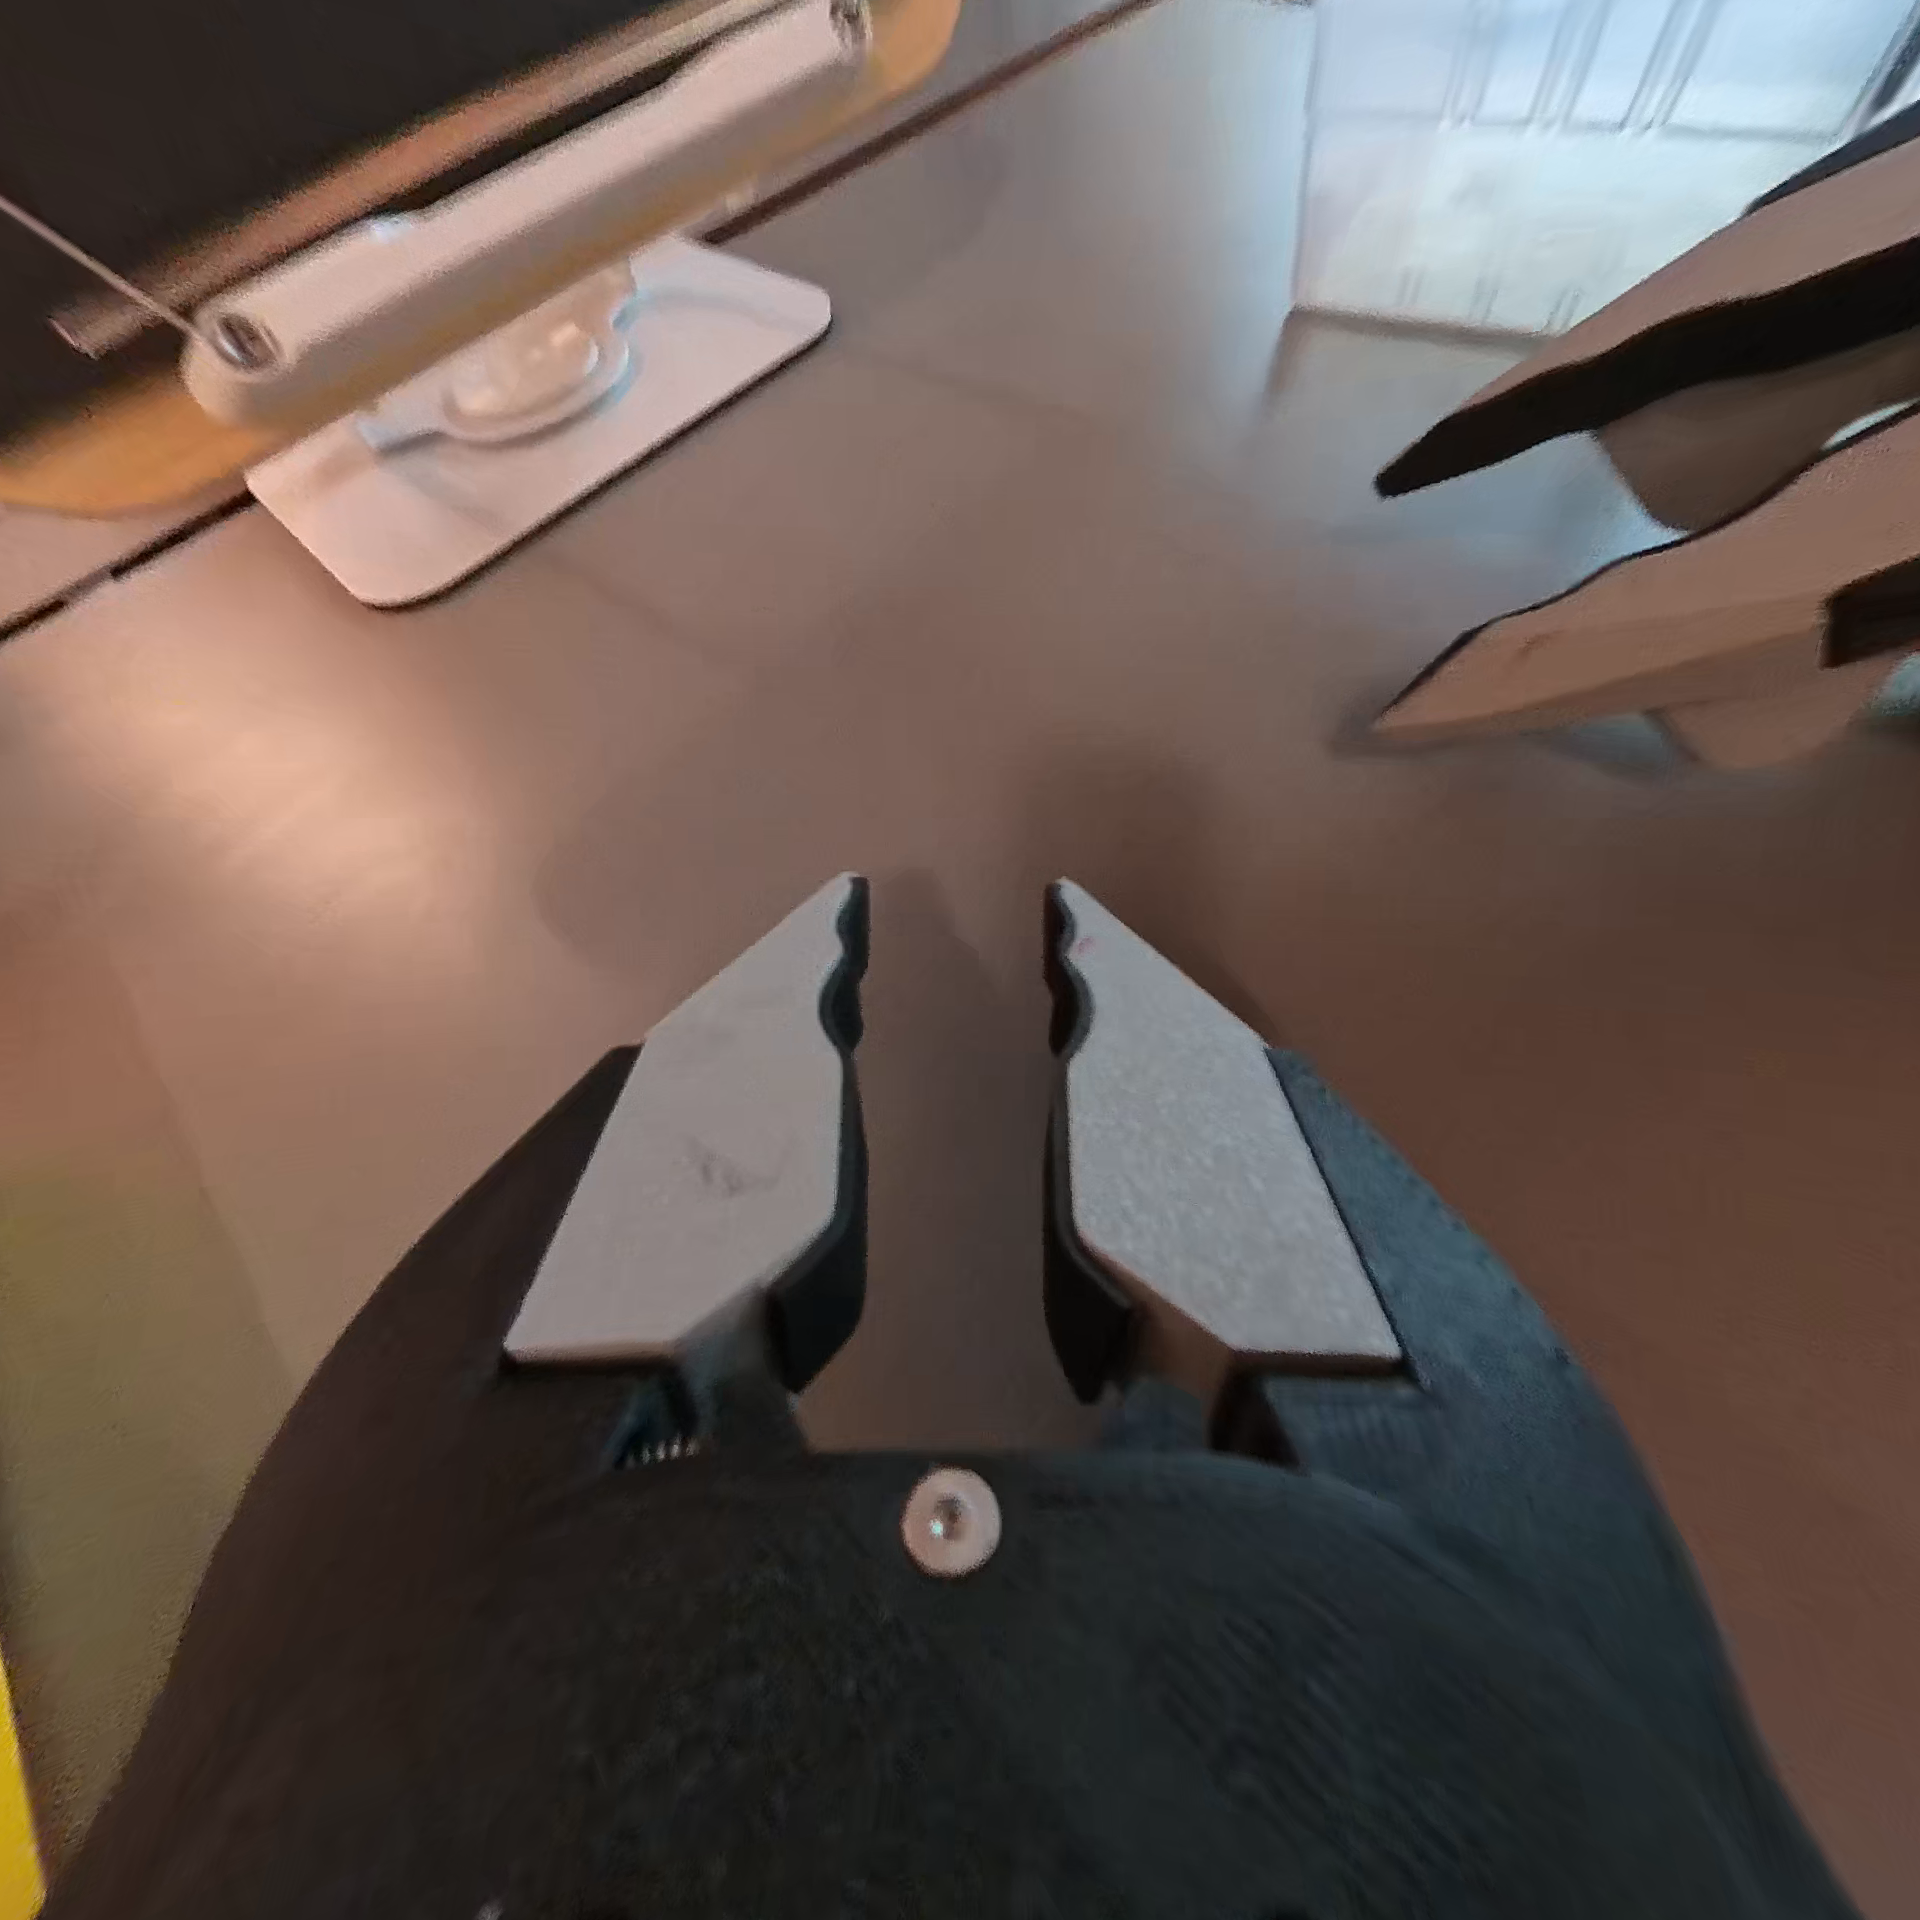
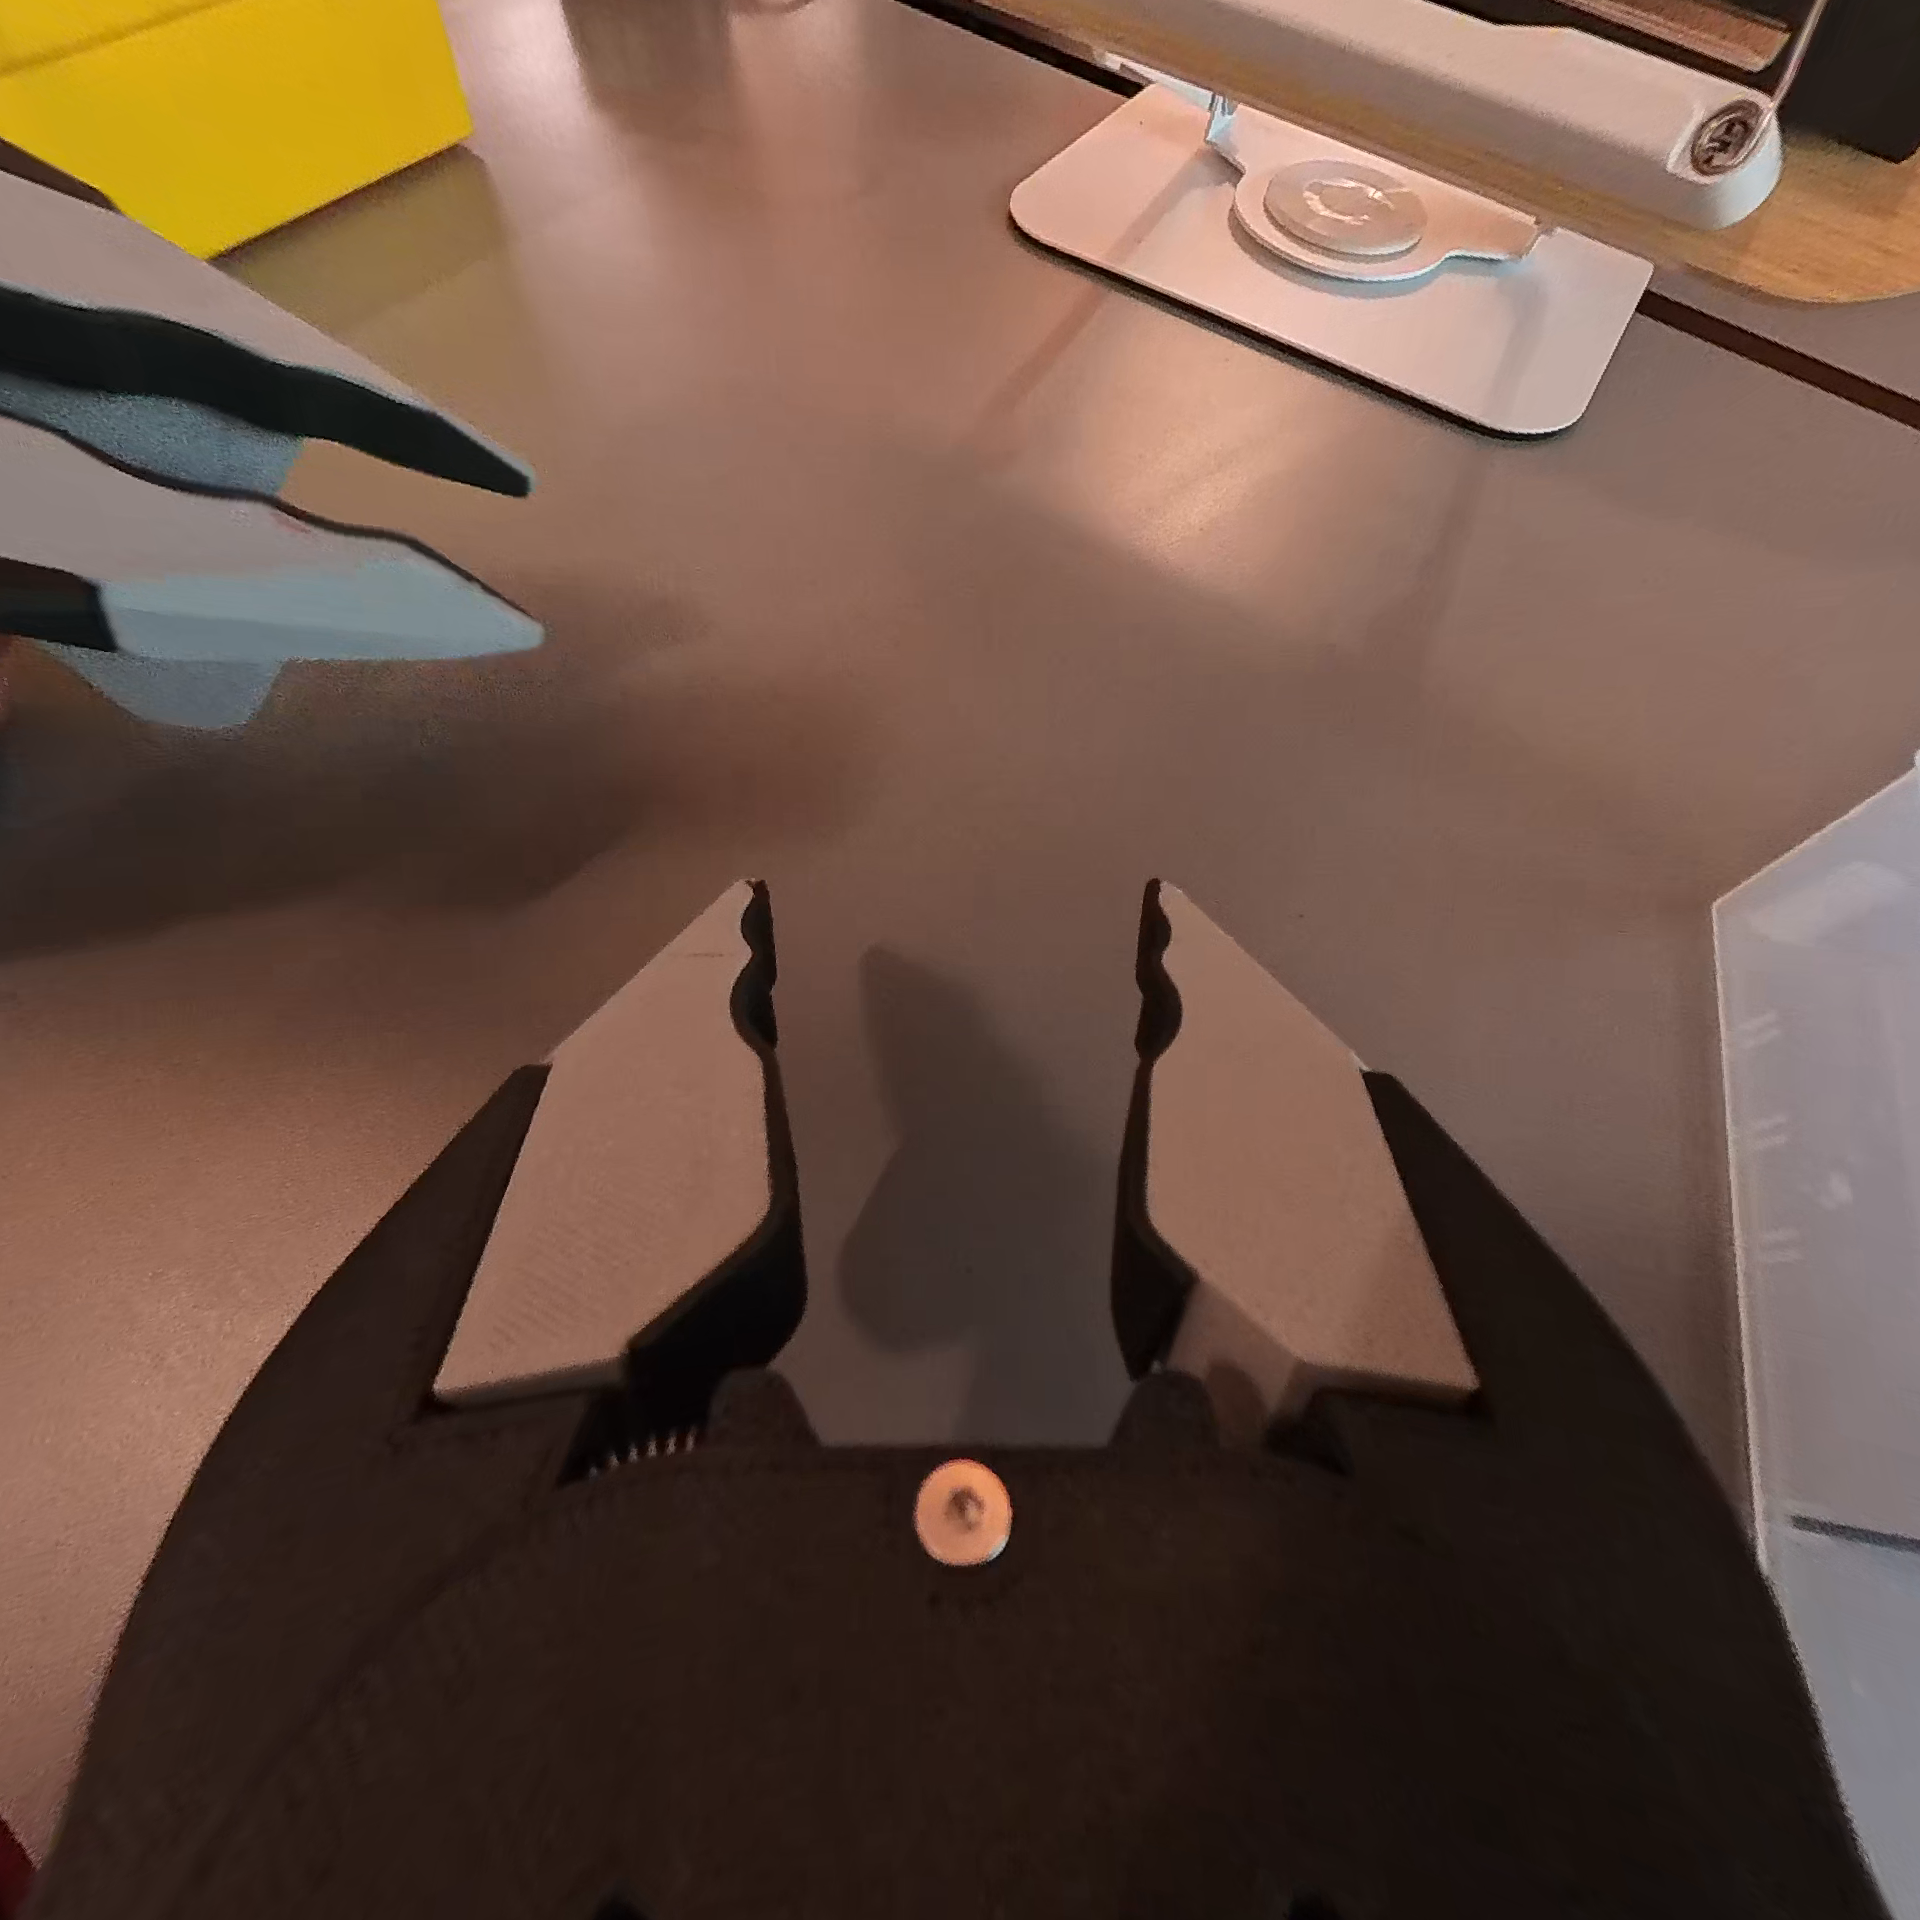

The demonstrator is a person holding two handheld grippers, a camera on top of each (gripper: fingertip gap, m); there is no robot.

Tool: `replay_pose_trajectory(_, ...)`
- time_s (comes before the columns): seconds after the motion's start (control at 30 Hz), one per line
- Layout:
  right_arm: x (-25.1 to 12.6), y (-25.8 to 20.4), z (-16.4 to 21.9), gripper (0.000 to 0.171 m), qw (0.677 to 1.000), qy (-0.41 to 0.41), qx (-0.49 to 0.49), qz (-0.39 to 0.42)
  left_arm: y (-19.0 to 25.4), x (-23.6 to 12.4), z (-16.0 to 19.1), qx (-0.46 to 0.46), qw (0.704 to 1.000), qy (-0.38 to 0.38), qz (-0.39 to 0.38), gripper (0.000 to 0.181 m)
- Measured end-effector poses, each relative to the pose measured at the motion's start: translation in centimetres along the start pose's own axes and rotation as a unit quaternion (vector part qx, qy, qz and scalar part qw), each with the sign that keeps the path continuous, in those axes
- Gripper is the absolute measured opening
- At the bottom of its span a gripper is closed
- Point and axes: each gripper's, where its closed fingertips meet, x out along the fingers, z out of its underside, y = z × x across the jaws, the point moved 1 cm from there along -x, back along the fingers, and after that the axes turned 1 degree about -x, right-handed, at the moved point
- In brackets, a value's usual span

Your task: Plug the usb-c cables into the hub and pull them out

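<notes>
My left gripper (image 1: 956,894) is open and empty, held over the bare grey-brown desk (image 1: 727,748). My right gripper (image 2: 951,894) is open wider and also empty over the same desk (image 2: 1039,623). Each shows in the other's view: the right gripper (image 1: 1382,603) comes in from the right edge of the left wrist view, and the left gripper (image 2: 530,551) from the left edge of the right wrist view. No hub and no usb-c cable shows in either view.
A white monitor stand with a flat base (image 1: 582,416) (image 2: 1340,281) stands at the back, under a dark screen (image 1: 260,125). A yellow box (image 2: 229,114) sits back left. A translucent white plastic box (image 2: 1829,1195) lies at the right edge.
</notes>
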Motion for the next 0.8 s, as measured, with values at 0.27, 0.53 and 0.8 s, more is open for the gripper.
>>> replay_pose_trajectory(0.27,0.2,-0.3,0.2,0.066,1.0,-0.008,-0.007,-0.007,2.7,-2.4,-3.1,-0.018,0.997,0.039,0.062,0.037)
replay_pose_trajectory(0.53,0.1,-0.2,0.1,0.065,1.0,-0.006,-0.011,0.0,-0.3,-16.3,-11.9,-0.047,0.976,0.179,0.111,0.014)
replay_pose_trajectory(0.8,0.4,-0.5,0.4,0.064,0.999,-0.02,-0.025,-0.002,-17.6,-15.8,-9.7,-0.048,0.997,0.054,-0.011,0.028)
